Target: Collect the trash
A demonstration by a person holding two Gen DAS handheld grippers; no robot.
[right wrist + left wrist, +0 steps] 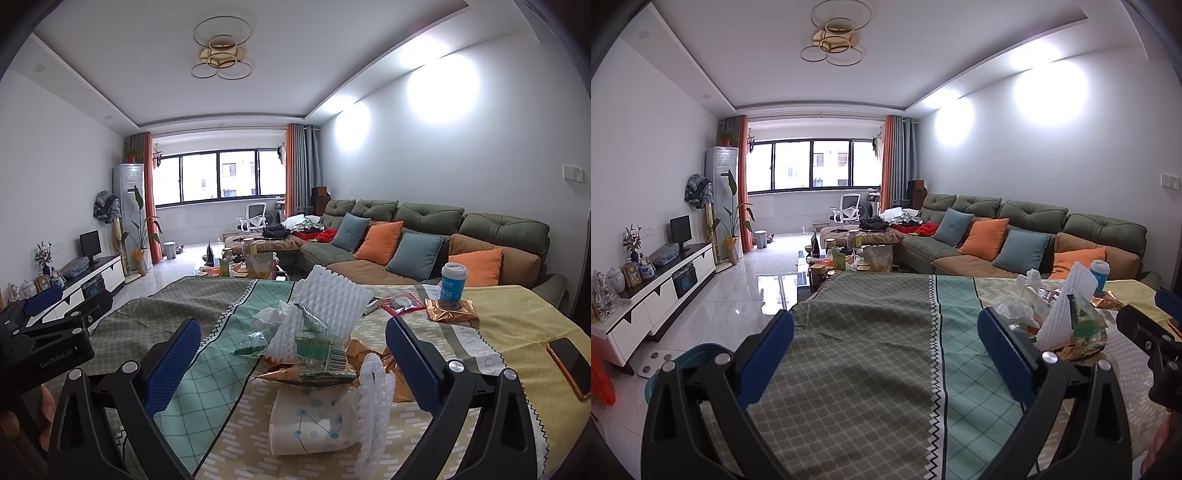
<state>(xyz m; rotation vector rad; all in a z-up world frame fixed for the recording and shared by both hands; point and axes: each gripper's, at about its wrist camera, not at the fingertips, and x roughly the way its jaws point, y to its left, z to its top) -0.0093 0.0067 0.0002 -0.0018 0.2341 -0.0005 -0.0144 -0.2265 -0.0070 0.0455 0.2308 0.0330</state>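
Worktop: the worktop wears a patchwork cloth of green lattice, teal and yellow panels; the trash lies on the teal and yellow part.
Trash heap: white foam fruit net, a green printed wrapper with a barcode, gold foil and clear film, all piled touching, between and just ahead of the right tongs.
Paper cup: a flattened paper cup with blue dots lies below the heap, a second foam net across it.
Left tongs: the left tongs gape wide over bare green cloth, holding nothing; the heap sits off to their right.
Right tongs: spread wide, empty, heap in the gap.
Bin: a teal rim shows by the floor, possibly the bin.
Risks: light nets may slip or scatter if pinched loosely; the phone and upright blue cup are near, so a broad sweep could knock them.
Writing: "GenRobot.AI" on the left tool's body; cloth lettering only partly legible.
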